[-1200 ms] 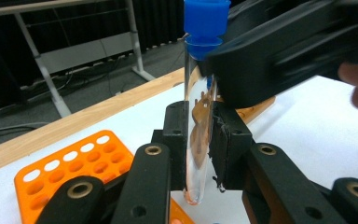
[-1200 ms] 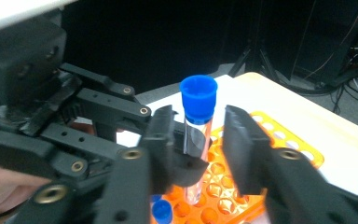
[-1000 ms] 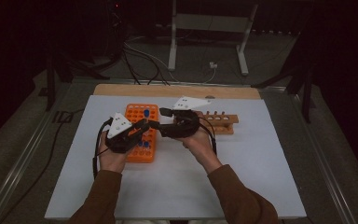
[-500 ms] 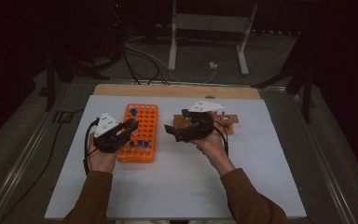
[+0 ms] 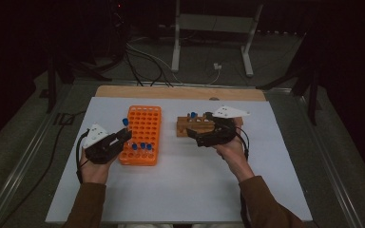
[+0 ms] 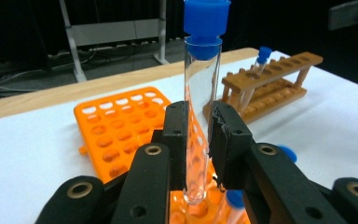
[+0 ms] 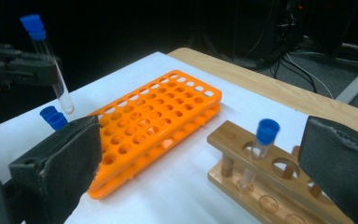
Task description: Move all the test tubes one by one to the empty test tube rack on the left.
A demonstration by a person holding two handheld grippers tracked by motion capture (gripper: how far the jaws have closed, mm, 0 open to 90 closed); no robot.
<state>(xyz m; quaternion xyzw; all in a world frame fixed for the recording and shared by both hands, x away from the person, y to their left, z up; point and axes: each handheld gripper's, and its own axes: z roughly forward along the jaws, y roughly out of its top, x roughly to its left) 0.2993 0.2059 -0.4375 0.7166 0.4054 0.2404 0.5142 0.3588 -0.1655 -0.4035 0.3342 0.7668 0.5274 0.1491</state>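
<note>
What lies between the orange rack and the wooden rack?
Nothing: in the high view, bare white sheet separates the orange rack from the wooden rack.

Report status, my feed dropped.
Left hand-held gripper shut on clear blue-capped test tube. Right hand-held gripper open beside wooden rack. Nothing blocking.

A white sheet (image 5: 180,190) is spread over the counter (image 5: 180,91), whose wooden edge is left bare along the far side. Beyond it, on the dark floor (image 5: 275,61), a pale metal stand (image 5: 211,28) is seen with two legs, and black and white cables (image 5: 142,61) are trailed beside it. A metal rail (image 5: 24,156) is run along the counter's left side.
</note>
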